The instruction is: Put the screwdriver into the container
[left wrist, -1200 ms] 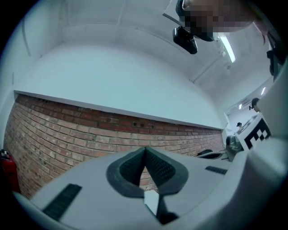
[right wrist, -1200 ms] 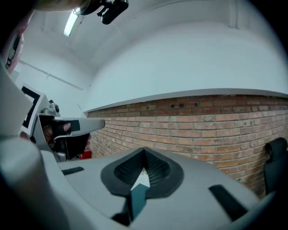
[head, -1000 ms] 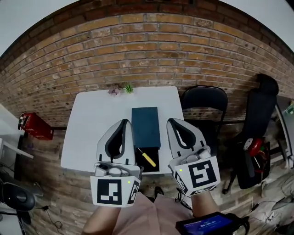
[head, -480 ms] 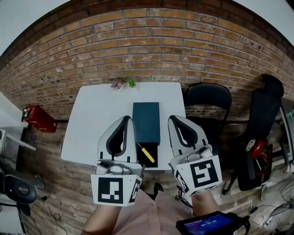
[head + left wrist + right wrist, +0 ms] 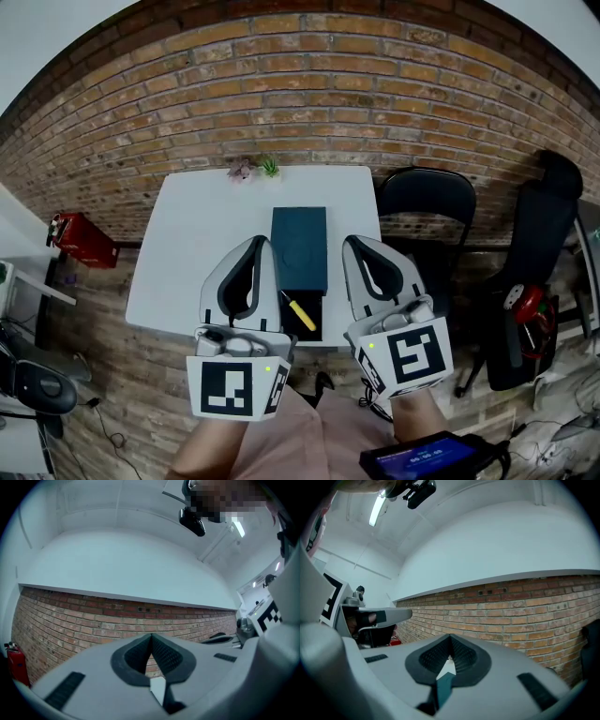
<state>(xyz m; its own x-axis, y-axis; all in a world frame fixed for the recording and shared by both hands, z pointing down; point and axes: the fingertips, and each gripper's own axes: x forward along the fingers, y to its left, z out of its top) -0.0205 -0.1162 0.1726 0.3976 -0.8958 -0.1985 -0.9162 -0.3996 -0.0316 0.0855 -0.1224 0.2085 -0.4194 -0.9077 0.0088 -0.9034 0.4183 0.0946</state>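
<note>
A dark teal container (image 5: pixel 300 246) lies lengthwise in the middle of the white table (image 5: pixel 187 244). At its near end is a black open section (image 5: pixel 314 328), and the yellow-handled screwdriver (image 5: pixel 302 315) lies slantwise in it. My left gripper (image 5: pixel 257 244) hovers above the table just left of the container, with its jaws shut and nothing in them. My right gripper (image 5: pixel 353 244) hovers just right of the container, also shut and empty. Both gripper views look level at a brick wall. In each, the left gripper (image 5: pixel 151 637) and the right gripper (image 5: pixel 450 638) show their pads meeting at the tips.
Two small potted plants (image 5: pixel 269 168) (image 5: pixel 240 171) stand at the table's far edge. A black chair (image 5: pixel 422 211) stands right of the table and another black seat (image 5: pixel 539 244) further right. A red extinguisher (image 5: pixel 80 242) lies on the floor at the left. The brick wall runs behind the table.
The head view has shifted a little, so the table sits slightly higher in the picture. Both grippers stay shut in the same places beside the container, and the screwdriver has not moved.
</note>
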